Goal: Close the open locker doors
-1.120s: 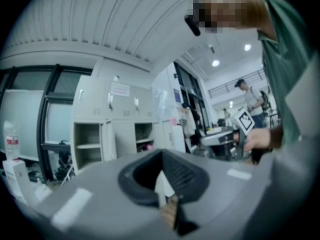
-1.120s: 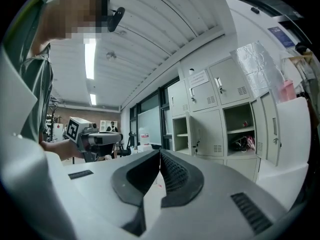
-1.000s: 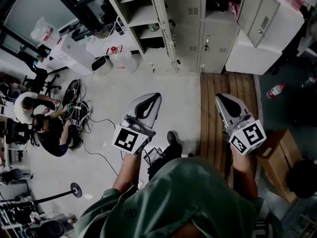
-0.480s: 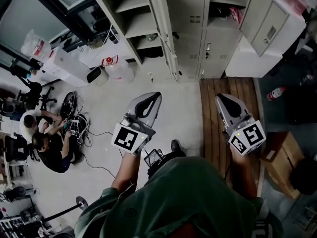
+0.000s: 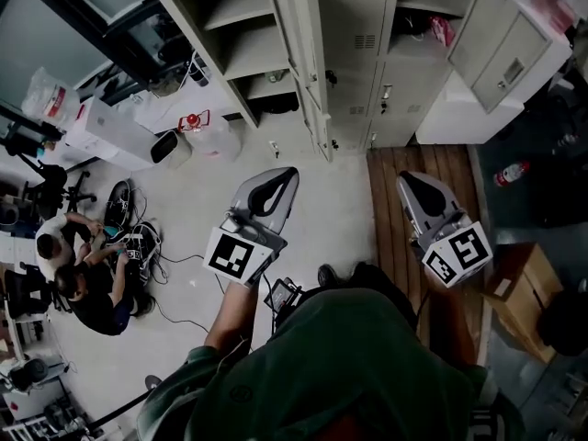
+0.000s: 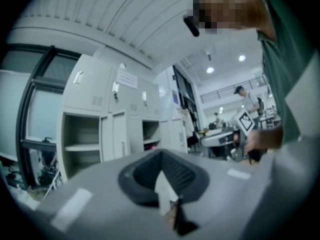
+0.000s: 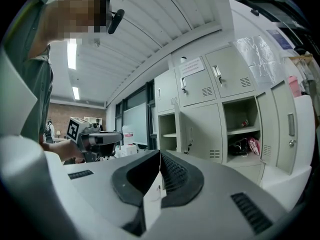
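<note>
Left gripper (image 5: 277,183) and right gripper (image 5: 413,185), jaws pressed together and empty, hang well short of the lockers (image 5: 354,26). One open door (image 5: 299,35) stands ahead of the left jaws, another door (image 5: 505,51) beyond the right. Best to step closer, then push near each free edge.

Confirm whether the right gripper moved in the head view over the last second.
Yes, slightly: the right gripper is now nearer the far edge of the wooden floor, toward the lockers.
</note>
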